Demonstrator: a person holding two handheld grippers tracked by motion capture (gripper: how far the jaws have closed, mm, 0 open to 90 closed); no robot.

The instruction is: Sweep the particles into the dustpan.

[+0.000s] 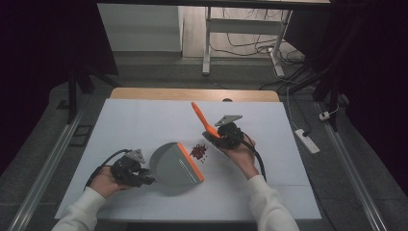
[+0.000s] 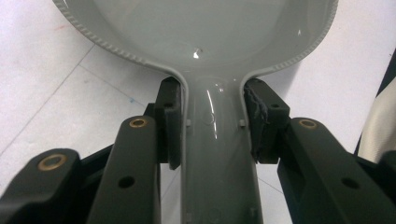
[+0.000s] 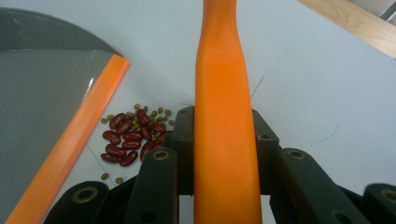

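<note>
High view: left hand-held gripper (image 1: 144,177) clamped on the handle of a grey dustpan (image 1: 174,168), pan flat on the white counter (image 1: 144,120), orange lip (image 1: 190,161) turned toward a small heap of red beans (image 1: 198,151) just beside it, apparently so the heap can be swept straight in. Right hand-held gripper (image 1: 214,134) closed on an orange brush handle (image 1: 204,120), slanting up and away, brush end presumably low near the beans but hidden behind the gripper. Plenty of bare counter behind and to the right of the heap; wooden far edge well apart.

Left gripper view: jaws pressed on either side of the grey handle (image 2: 217,154), bowl of the pan spreading ahead, ribbed rim resting on the counter. Firm, centred hold, probably to keep the lip down against a push.

Right gripper view: jaws shut around the orange handle (image 3: 224,140). Red beans (image 3: 133,137) with small green ones (image 3: 161,111) mixed in, lying just beside the orange lip (image 3: 74,149). Narrow gap only; short stroke likely enough.
</note>
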